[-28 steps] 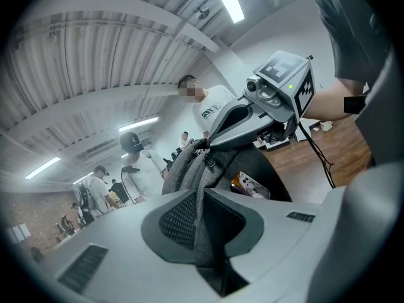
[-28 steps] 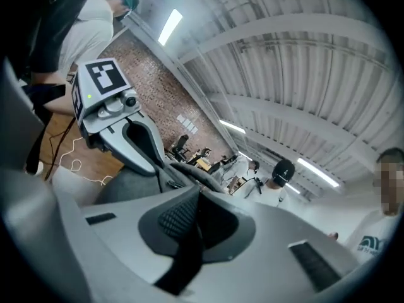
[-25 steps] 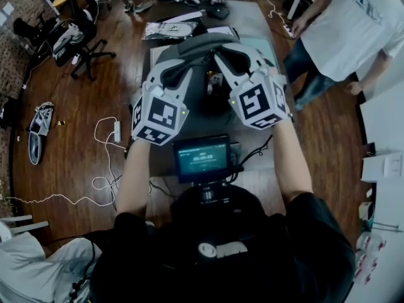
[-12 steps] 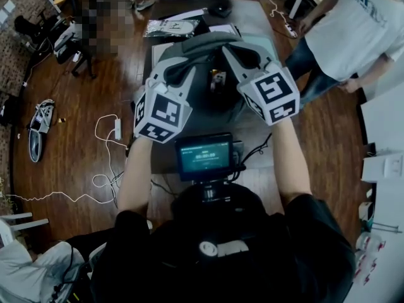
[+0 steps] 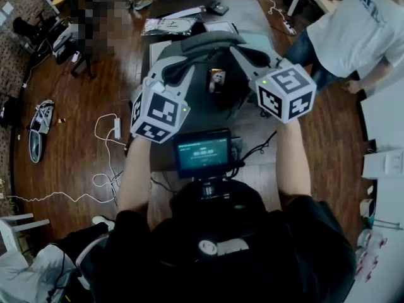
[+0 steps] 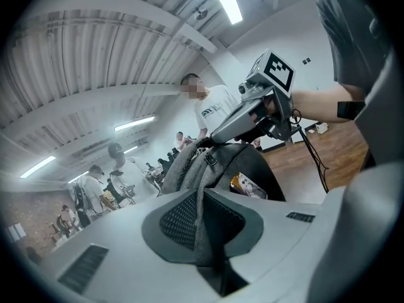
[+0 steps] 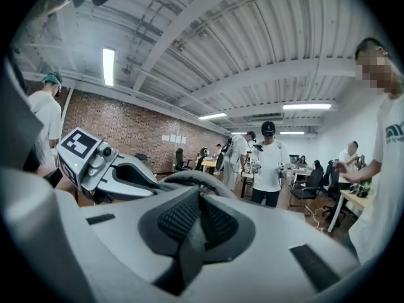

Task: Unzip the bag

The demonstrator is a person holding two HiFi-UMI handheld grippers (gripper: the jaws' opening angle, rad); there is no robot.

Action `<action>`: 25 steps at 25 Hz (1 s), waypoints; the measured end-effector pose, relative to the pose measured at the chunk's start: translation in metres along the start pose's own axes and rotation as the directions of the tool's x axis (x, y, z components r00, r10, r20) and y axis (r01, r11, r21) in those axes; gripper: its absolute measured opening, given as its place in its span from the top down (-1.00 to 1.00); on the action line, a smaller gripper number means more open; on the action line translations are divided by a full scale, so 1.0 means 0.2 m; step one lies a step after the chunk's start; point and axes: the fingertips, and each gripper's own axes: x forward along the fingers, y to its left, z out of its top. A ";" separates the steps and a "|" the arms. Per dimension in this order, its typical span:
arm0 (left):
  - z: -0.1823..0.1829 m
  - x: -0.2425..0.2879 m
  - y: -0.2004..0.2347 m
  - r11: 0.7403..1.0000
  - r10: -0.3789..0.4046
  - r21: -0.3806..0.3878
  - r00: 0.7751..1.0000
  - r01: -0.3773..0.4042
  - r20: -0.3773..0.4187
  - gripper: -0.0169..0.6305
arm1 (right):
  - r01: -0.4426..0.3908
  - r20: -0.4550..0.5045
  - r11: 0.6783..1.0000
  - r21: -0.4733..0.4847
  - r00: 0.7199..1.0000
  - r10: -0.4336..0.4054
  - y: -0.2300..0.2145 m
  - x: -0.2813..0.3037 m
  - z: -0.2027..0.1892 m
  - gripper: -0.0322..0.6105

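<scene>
Bag [image 5: 201,43]: sitting on table [image 5: 249,17].
Left gripper [image 6: 201,216]: nearly closed, pinching Bag's grey fabric.
Right gripper [image 7: 197,223]: pinching a Bag strap [image 7: 188,248], jaws just easing apart slightly.

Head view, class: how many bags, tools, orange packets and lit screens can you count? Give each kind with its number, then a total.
Bags: 1, the grey bag
Tools: 2, the left tool and the right tool, whose jaws have just been closing, a dark strip of the bag between them
Orange packets: 1, the orange packet
Lit screens: 1, the screen
Total: 5
</scene>
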 end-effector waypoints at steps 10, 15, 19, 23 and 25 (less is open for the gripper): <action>-0.03 -0.04 0.01 1.000 0.016 -0.005 1.000 -0.016 0.013 0.84 | 0.043 -0.006 0.861 -0.506 0.999 -0.054 0.14 -0.02 -0.05 0.82; -0.05 -0.05 0.00 1.000 0.006 0.004 1.000 -0.006 0.016 0.84 | -0.036 -0.007 0.738 -0.674 0.999 0.042 0.15 -0.05 -0.06 0.83; -0.07 -0.05 0.00 1.000 0.005 -0.001 1.000 -0.005 0.017 0.84 | -0.070 -0.031 0.725 -0.686 0.997 0.067 0.13 -0.08 -0.08 0.82; -0.07 -0.06 0.00 1.000 -0.002 -0.013 1.000 0.002 0.018 0.84 | -0.056 0.013 0.824 -0.563 0.997 0.077 0.09 -0.11 -0.10 0.82; -0.07 -0.06 0.00 1.000 -0.002 -0.014 1.000 0.002 0.019 0.84 | -0.055 0.025 0.870 -0.491 0.997 0.077 0.06 -0.13 -0.12 0.82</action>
